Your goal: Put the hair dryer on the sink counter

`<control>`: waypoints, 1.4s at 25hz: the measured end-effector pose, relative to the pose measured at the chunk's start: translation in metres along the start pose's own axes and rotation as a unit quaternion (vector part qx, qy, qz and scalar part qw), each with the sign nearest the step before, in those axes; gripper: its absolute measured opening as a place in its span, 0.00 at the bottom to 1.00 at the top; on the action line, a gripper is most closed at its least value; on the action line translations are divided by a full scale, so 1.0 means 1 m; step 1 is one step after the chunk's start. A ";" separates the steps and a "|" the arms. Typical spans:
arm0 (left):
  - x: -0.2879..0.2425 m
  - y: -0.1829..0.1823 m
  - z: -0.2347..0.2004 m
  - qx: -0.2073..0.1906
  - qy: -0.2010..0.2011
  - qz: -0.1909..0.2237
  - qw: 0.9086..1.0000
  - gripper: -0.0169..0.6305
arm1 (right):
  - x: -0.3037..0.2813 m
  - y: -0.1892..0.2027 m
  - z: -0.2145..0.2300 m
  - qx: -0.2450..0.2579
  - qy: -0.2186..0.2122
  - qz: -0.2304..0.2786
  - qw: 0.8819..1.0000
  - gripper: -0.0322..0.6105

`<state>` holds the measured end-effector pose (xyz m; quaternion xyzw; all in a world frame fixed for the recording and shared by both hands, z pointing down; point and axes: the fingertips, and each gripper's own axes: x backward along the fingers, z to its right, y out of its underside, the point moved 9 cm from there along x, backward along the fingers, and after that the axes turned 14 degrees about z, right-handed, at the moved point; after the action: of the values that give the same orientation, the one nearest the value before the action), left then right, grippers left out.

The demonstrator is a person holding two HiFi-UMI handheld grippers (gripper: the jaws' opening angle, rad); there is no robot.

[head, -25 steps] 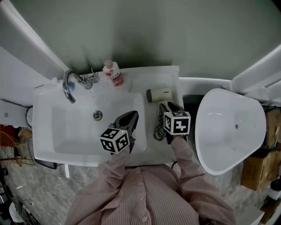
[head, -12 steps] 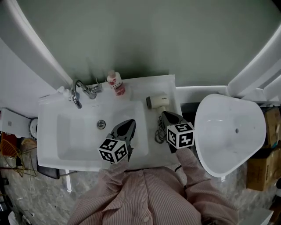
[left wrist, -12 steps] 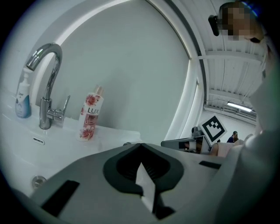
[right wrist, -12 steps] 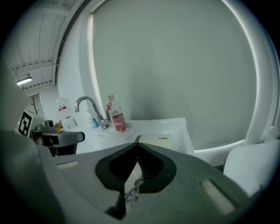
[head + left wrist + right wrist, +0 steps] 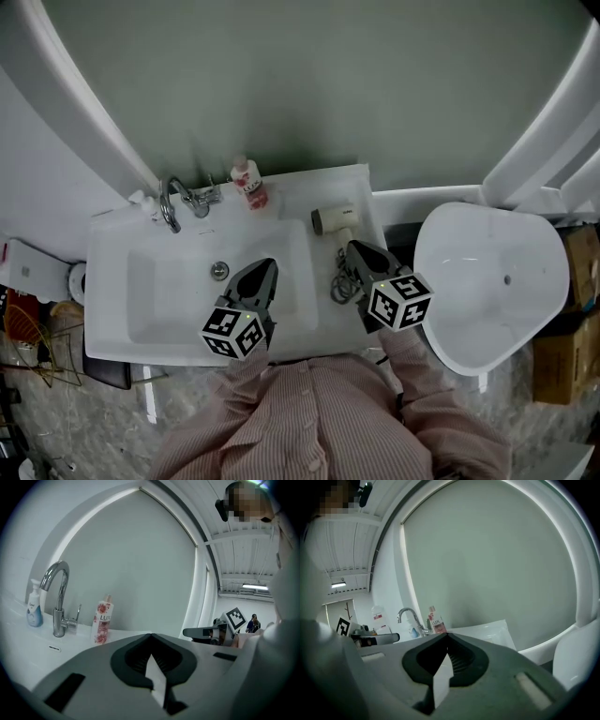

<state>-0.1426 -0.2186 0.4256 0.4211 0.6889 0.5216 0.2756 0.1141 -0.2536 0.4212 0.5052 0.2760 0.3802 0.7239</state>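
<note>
The hair dryer [image 5: 333,217] lies on the desk [image 5: 362,187] beside the basin [image 5: 178,295]; left gripper [image 5: 263,266] and right gripper [image 5: 357,247] hover, jaws pressed together, empty.

Right claw [image 5: 447,634]: jaws together, empty (faucet [image 5: 408,610], pink bottle [image 5: 436,622] beyond).

On the desk [image 5: 302,187], the faucet [image 5: 172,202] stands behind the sink basin [image 5: 178,300], with a pump bottle [image 5: 140,199] behind the basin's left corner and the Lux bottle [image 5: 248,184] behind its right half. The hair dryer [image 5: 333,218] lies right of the basin, and its coiled cord [image 5: 343,281] lies right of the basin's front. A tub [image 5: 487,281] stands well right of the basin.
</note>
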 end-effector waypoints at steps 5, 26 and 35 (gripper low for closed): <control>0.008 -0.014 0.007 -0.008 -0.001 0.024 1.000 0.03 | 0.010 -0.018 -0.007 -0.001 -0.017 0.038 0.999 0.06; 0.017 -0.051 0.015 -0.049 -0.018 0.072 0.996 0.03 | 0.035 -0.046 -0.003 -0.005 0.003 0.113 0.994 0.06; 0.019 -0.051 0.012 -0.052 -0.028 0.070 0.996 0.03 | 0.039 -0.045 0.003 0.001 0.019 0.114 0.993 0.06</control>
<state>-0.1567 -0.2016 0.3742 0.4675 0.6221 0.5626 0.2792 0.1507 -0.2316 0.3796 0.5265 0.2305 0.4700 0.6699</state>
